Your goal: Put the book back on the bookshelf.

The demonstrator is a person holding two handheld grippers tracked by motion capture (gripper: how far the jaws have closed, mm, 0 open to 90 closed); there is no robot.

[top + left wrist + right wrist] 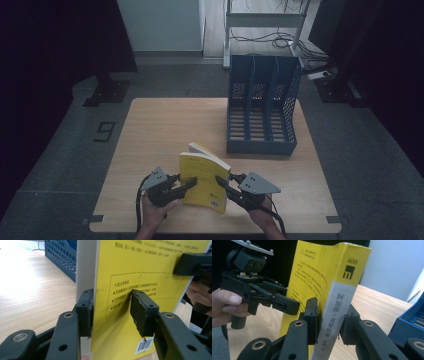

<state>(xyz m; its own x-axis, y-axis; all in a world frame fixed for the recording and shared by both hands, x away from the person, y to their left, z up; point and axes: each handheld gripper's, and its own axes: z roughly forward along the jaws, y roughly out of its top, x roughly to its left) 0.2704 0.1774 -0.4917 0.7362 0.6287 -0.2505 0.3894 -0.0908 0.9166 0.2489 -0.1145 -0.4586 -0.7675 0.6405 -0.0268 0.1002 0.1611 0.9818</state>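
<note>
A thick yellow book [205, 182] with a grey-and-yellow spine stands upright near the table's front edge, between my two grippers. My right gripper [220, 181] is shut on the spine, one pad pressing each cover [329, 322]. My left gripper [187, 182] straddles the book's page edge [112, 312]. Its left pad lies against the far side of the book, while its right pad stands off the yellow back cover [150, 265], so it is open. In the right gripper view, the left gripper [287, 303] reaches in from the left, held by a hand.
A blue perforated file holder [262, 107] with three slots stands at the back right of the wooden table [160, 130]. Its corner shows in the left gripper view [62, 257] and the right gripper view [409, 322]. Bare tabletop lies to the left and behind the book.
</note>
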